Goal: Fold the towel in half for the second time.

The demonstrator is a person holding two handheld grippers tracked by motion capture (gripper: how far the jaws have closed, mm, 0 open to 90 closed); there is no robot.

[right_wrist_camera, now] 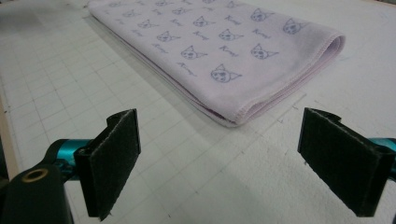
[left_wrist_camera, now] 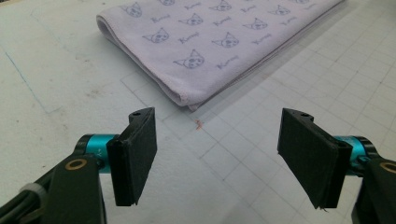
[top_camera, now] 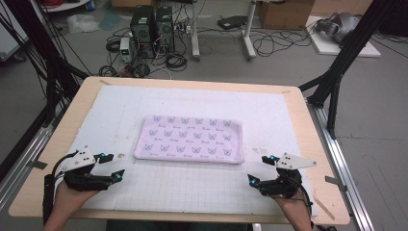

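Note:
A folded pale pink cloth (top_camera: 190,139) printed with small cat faces lies flat in the middle of the white gridded mat (top_camera: 192,187). My left gripper (top_camera: 112,165) rests near the mat's front left, open, a short way from the cloth's near left corner (left_wrist_camera: 187,100). Nothing sits between its pads (left_wrist_camera: 135,156). My right gripper (top_camera: 260,169) is at the front right, open too, facing the cloth's near right corner (right_wrist_camera: 236,116), which lies beyond its pads (right_wrist_camera: 114,158) without touching them.
The mat covers a wooden table (top_camera: 317,144) with a bare rim all round. Black frame legs (top_camera: 337,72) stand at the right and left. Beyond the table, computer towers (top_camera: 151,26), cables and boxes sit on the floor.

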